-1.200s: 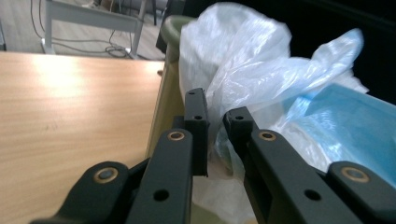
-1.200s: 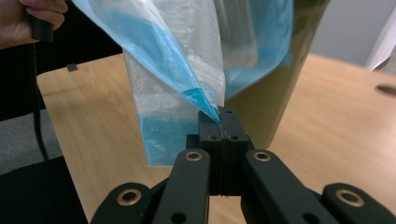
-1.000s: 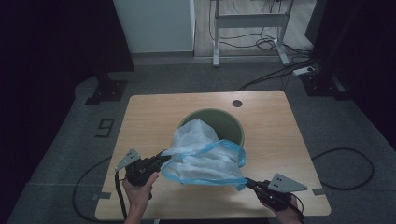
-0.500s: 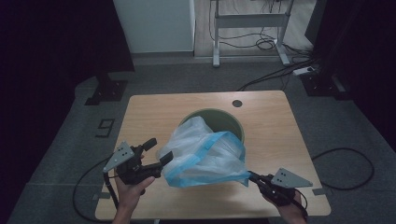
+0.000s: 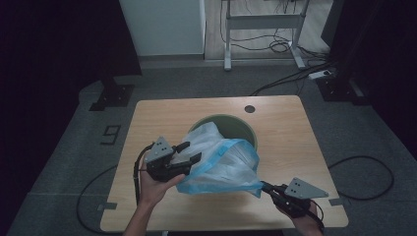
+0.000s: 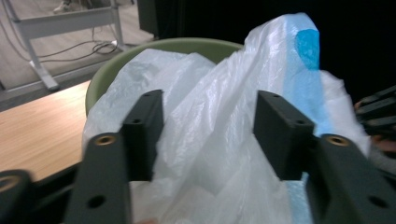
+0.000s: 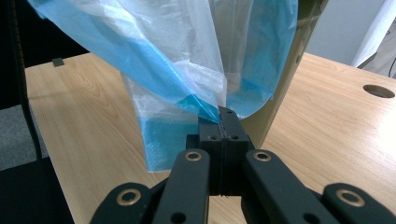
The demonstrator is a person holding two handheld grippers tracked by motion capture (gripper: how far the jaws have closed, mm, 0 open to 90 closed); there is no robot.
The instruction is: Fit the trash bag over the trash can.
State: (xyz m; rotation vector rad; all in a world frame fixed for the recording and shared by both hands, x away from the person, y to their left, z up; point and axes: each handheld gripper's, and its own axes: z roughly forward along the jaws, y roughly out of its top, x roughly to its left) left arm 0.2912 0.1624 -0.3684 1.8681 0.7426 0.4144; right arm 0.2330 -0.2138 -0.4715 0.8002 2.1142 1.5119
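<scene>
Light wood bench [image 5: 147, 118] with rounded corners, standing on grey carpet [image 5: 64, 162]. Round cable hole [image 5: 250, 108] near far edge, right of centre. Green bin [image 5: 242, 127] stands mid-bench, bag [image 5: 221, 164] draped over its near rim, spilling toward near edge.

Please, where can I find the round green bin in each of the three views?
High view: the round green bin stands at the table's middle, behind the blue-and-white plastic bag.
Left gripper view: its rim curves across the top, behind the bag.
Right gripper view: its wall rises at right of centre.
Shared landmark: the light wooden table.
</scene>
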